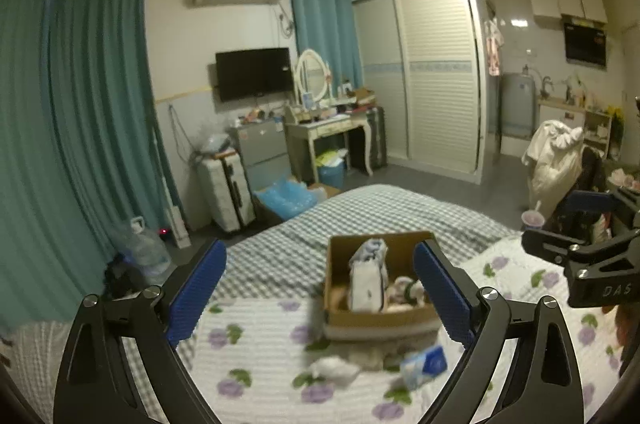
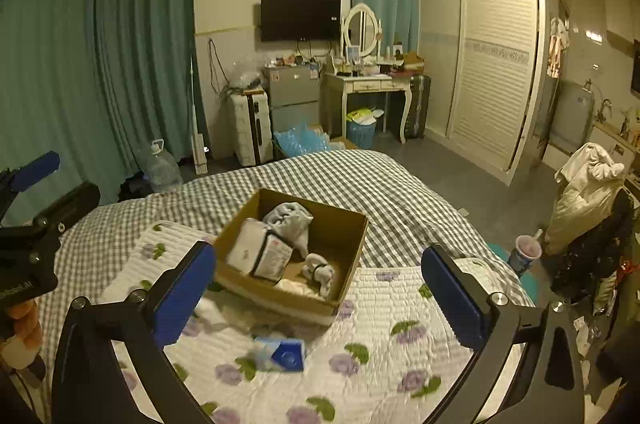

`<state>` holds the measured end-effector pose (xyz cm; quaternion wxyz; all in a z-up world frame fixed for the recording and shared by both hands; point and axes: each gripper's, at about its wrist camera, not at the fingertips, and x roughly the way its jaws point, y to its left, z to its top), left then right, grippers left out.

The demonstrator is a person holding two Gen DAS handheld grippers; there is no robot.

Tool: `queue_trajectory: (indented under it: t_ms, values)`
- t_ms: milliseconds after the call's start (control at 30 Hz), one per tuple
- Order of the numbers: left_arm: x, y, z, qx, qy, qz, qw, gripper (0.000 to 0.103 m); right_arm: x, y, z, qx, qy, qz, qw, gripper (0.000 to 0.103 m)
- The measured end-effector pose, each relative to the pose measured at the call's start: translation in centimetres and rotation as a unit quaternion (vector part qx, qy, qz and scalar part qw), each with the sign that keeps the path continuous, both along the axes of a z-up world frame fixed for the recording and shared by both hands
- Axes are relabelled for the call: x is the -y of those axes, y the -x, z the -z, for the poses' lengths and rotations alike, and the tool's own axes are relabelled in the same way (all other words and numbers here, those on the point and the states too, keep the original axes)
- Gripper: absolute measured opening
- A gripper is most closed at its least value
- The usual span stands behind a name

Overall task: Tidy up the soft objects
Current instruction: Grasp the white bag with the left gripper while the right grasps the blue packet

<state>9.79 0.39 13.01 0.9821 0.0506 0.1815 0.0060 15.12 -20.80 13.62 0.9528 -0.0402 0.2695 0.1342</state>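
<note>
An open cardboard box (image 2: 344, 236) sits on the bed and holds a white packet (image 2: 262, 254), a grey cloth (image 2: 290, 218) and a small rolled white item (image 2: 320, 270). It also shows in the left wrist view (image 1: 340, 316). A blue-and-white tissue pack (image 2: 282, 354) lies on the floral quilt (image 2: 400, 364) in front of the box; the left wrist view shows the pack (image 1: 426, 364) and a crumpled white item (image 1: 334, 370) beside it. My left gripper (image 1: 320, 298) is open and empty above the quilt. My right gripper (image 2: 320, 298) is open and empty, near the box.
The bed has a grey checked cover (image 2: 360, 180) beyond the quilt. A cup with a straw (image 2: 526, 250) stands at the bed's right side, by a chair piled with clothes (image 2: 584, 200). A water jug (image 2: 160, 164), suitcase (image 2: 250, 128) and dressing table (image 2: 368, 86) lie beyond.
</note>
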Motion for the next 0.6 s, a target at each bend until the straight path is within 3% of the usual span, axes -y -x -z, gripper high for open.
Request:
queue_trajectory:
  t_ms: [133, 300, 500, 600]
  values:
    - [-1.2, 2.7, 1.0, -0.006, 0.021, 0.01, 0.9997, 0.096, -1.2, 4.2, 0.2, 0.002, 0.017, -0.005, 1.0, 0.103]
    - [-2.9, 3.6, 4.6, -0.019, 0.037, 0.001, 0.9991, 0.096, -2.6, 6.9, 4.1, -0.004, 0.022, -0.008, 1.0, 0.103]
    - [-3.8, 1.2, 12.1, -0.061, 0.02, -0.004, 0.998, 0.096, -5.1, 4.6, 12.2, -0.026, 0.039, 0.015, 0.999, 0.103]
    - [-4.0, -0.6, 15.8, -0.103, 0.038, 0.0, 0.994, 0.096, -6.1, 2.1, 15.8, -0.054, 0.037, 0.017, 0.998, 0.103]
